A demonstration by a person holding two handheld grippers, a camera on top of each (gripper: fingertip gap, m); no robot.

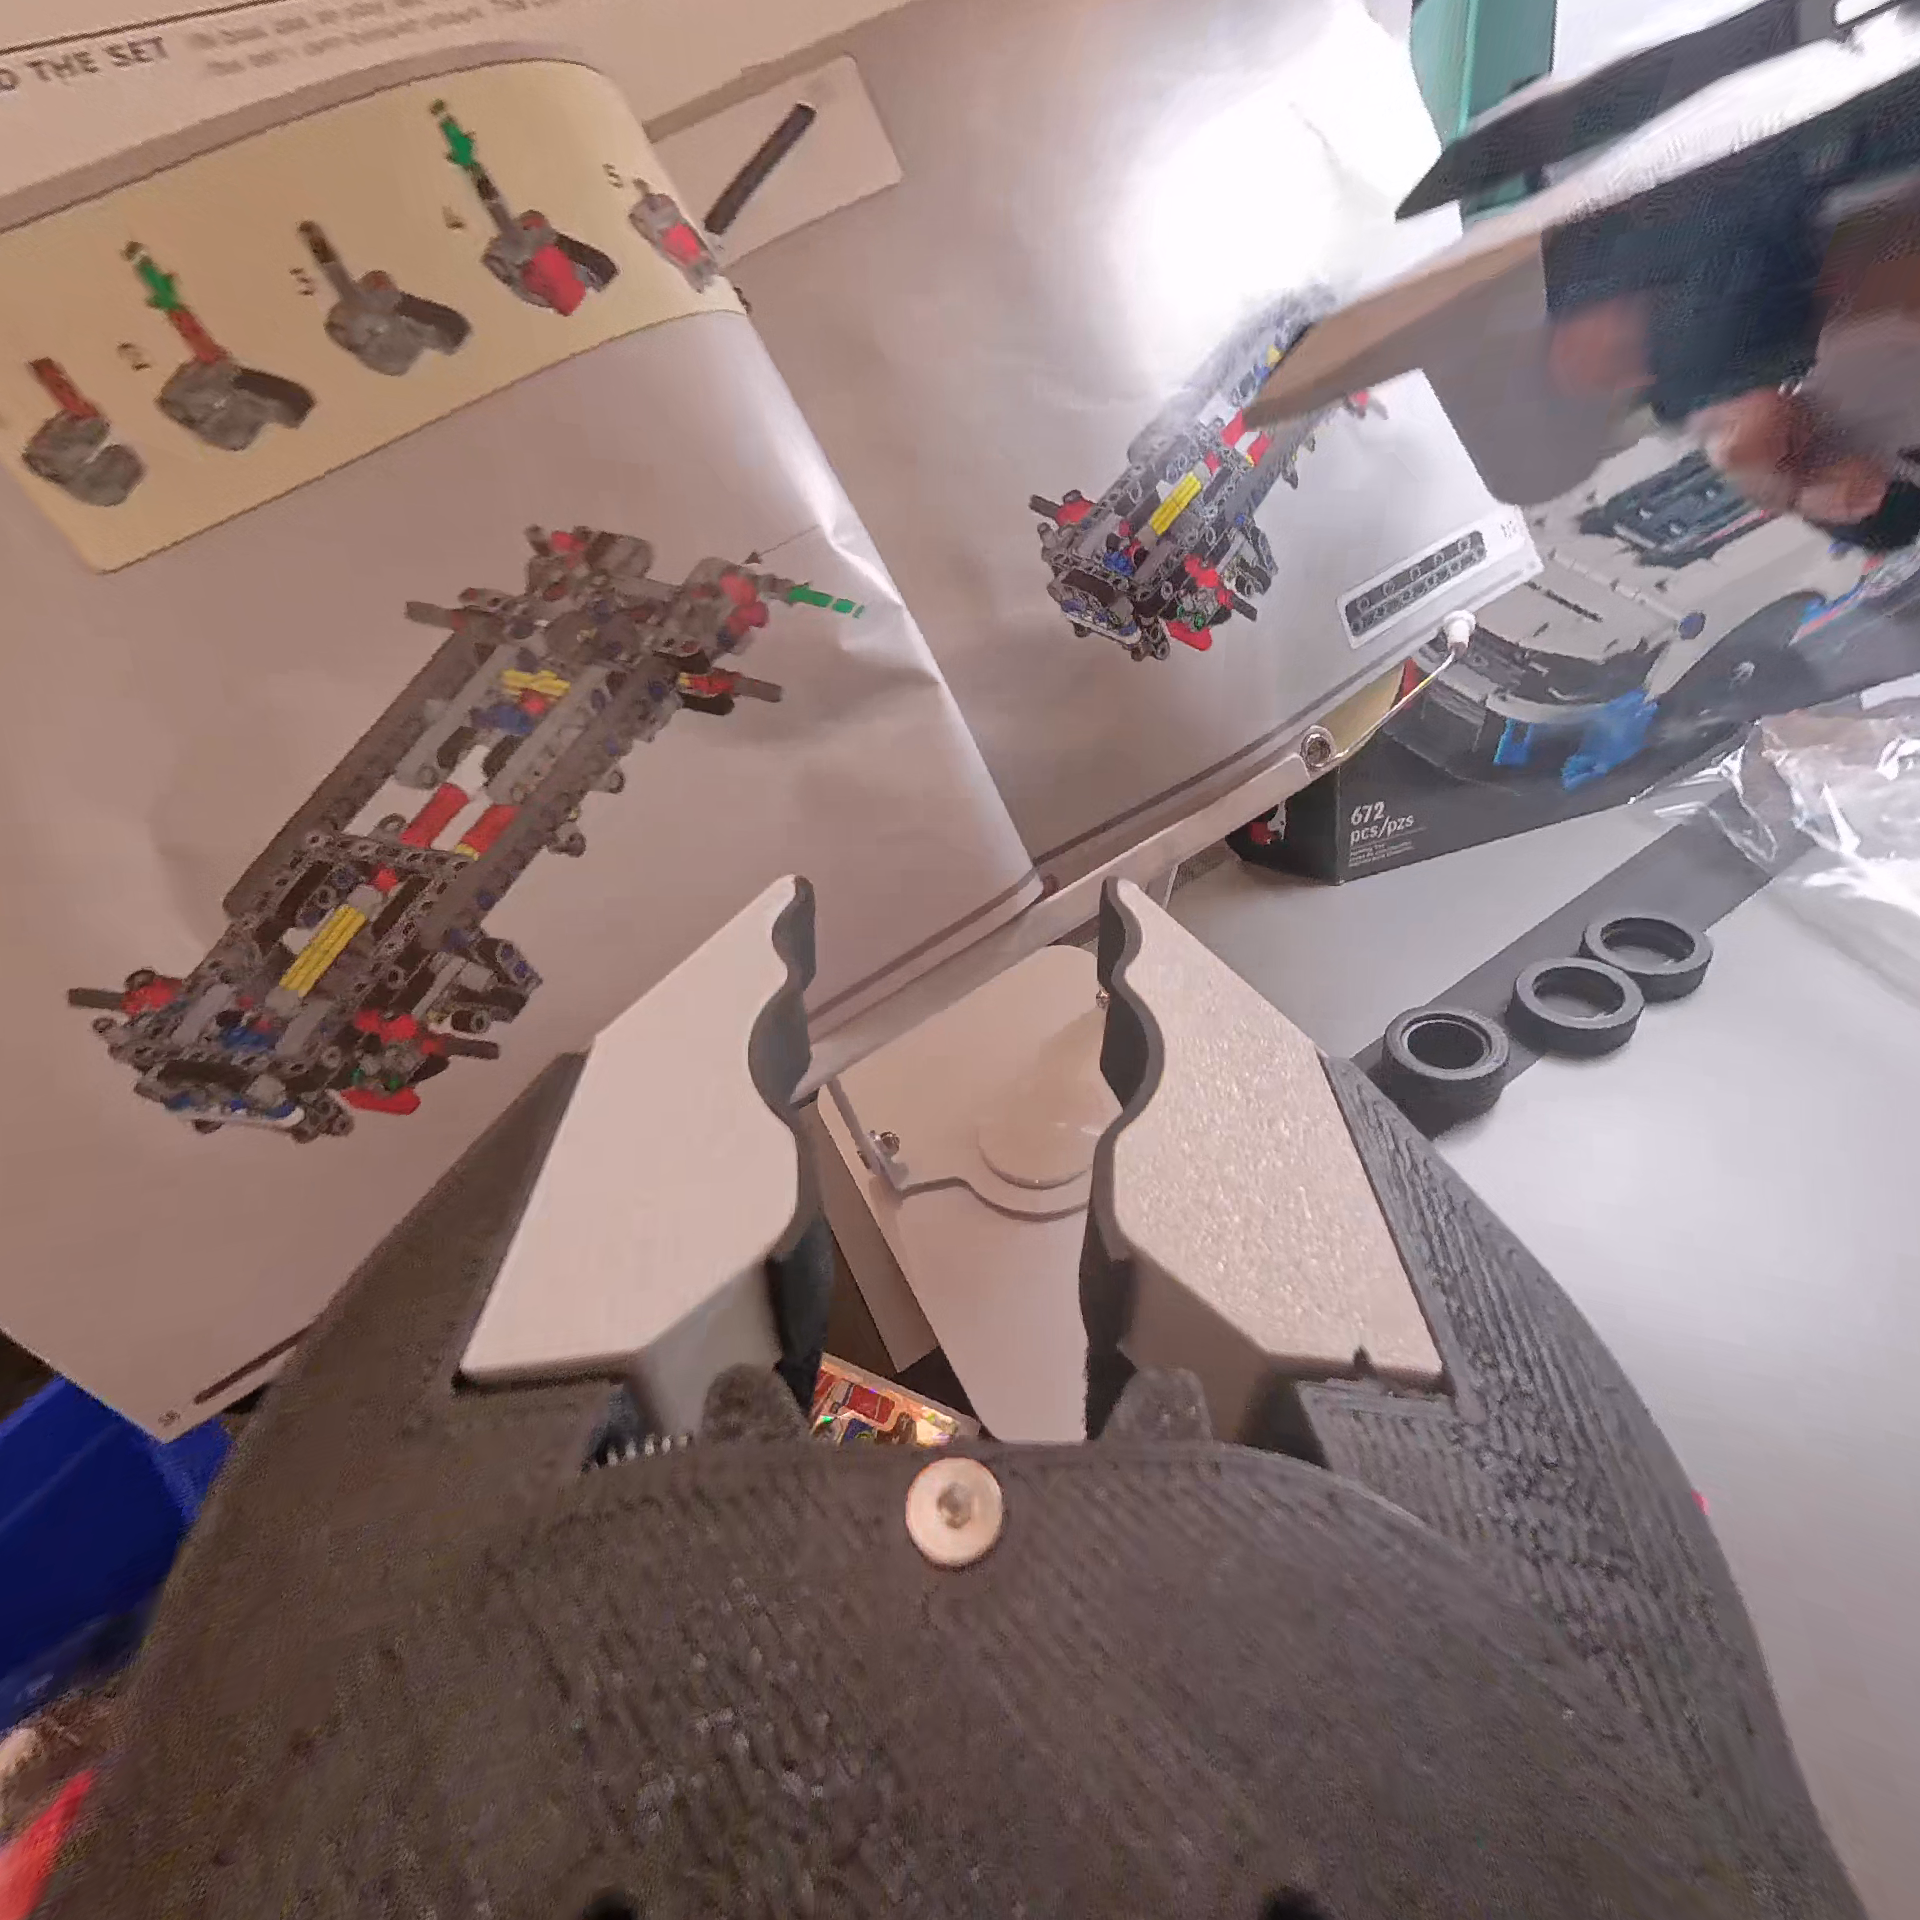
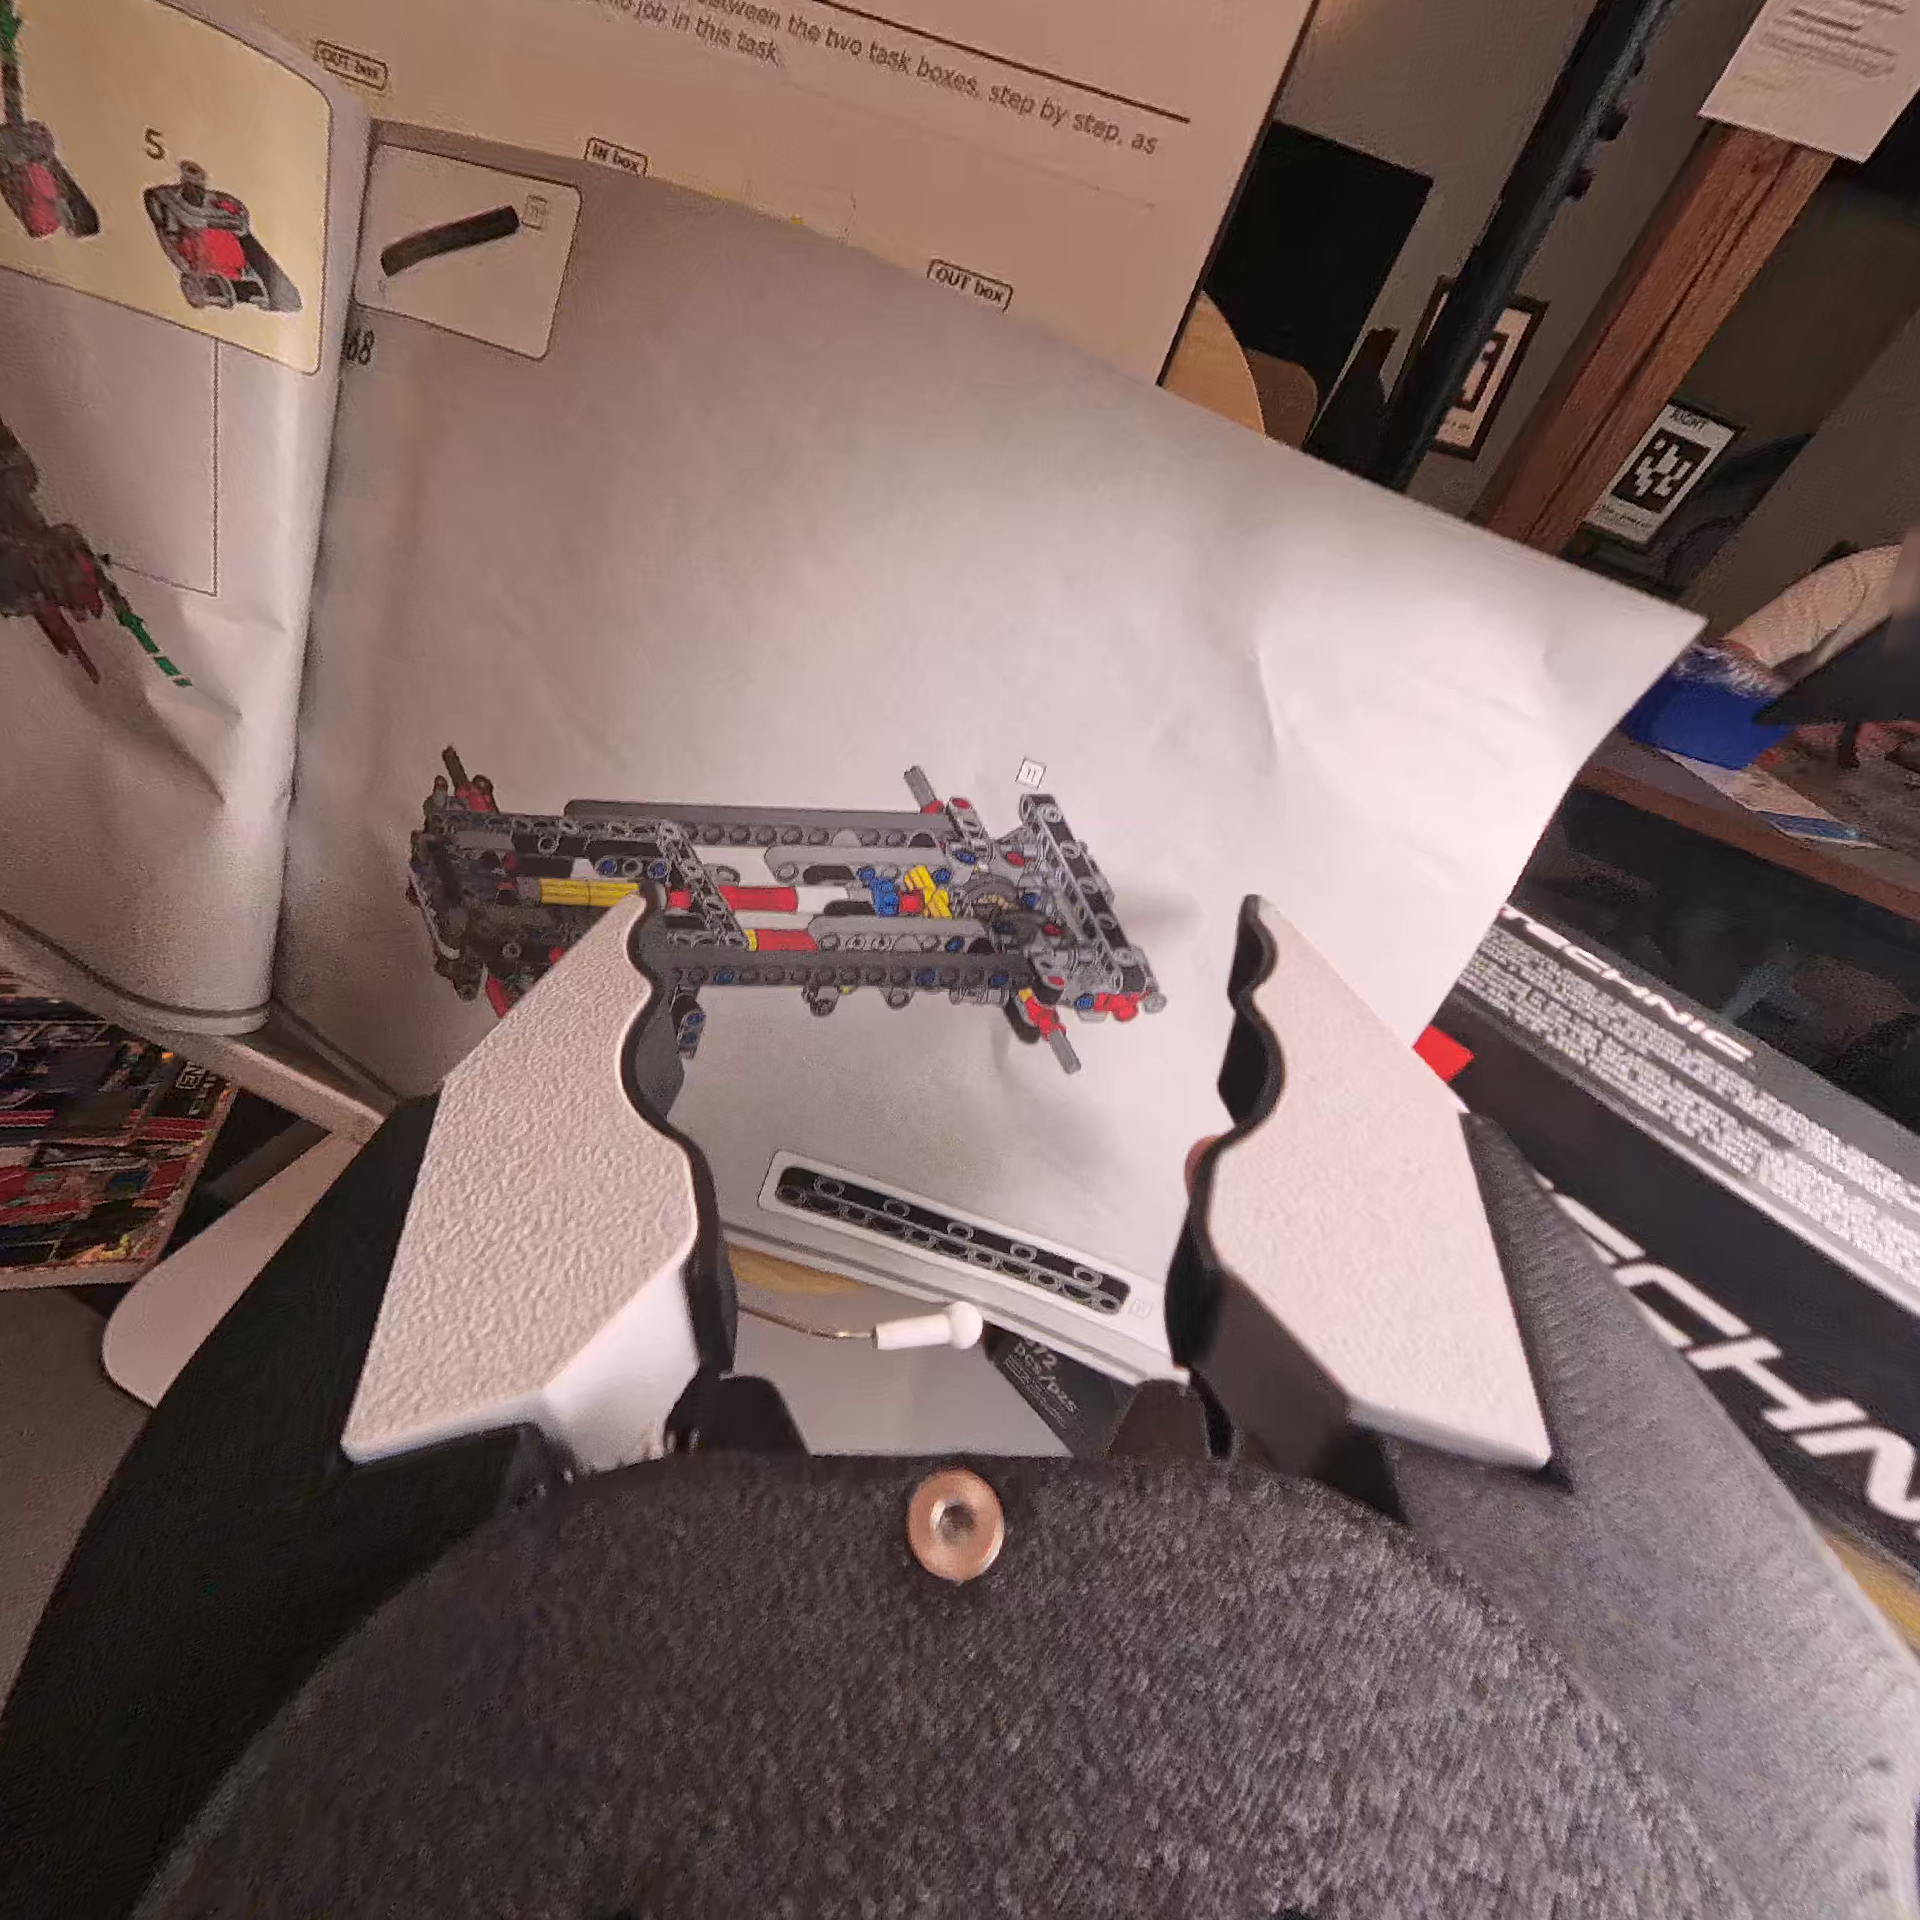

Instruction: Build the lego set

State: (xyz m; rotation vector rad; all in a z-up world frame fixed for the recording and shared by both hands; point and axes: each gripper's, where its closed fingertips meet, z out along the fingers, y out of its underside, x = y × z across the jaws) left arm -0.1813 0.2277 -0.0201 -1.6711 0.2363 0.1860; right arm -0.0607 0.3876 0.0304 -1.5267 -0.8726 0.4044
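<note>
Before both empty tongs [image 2: 940, 1013], open instruction booklet [image 2: 935, 582] with chassis diagrams

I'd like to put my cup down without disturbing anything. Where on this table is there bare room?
The clearest patch is the pale tabletop right of the left gripper, in front of the three black tyres. It gets crowded behind them: the black set box and crinkled plastic bags. The open instruction booklet on its stand fills the left side.

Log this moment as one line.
left hand-held gripper: open, empty | right hand-held gripper: open, empty | instruction booklet: open on stand | tires: untouched
</note>
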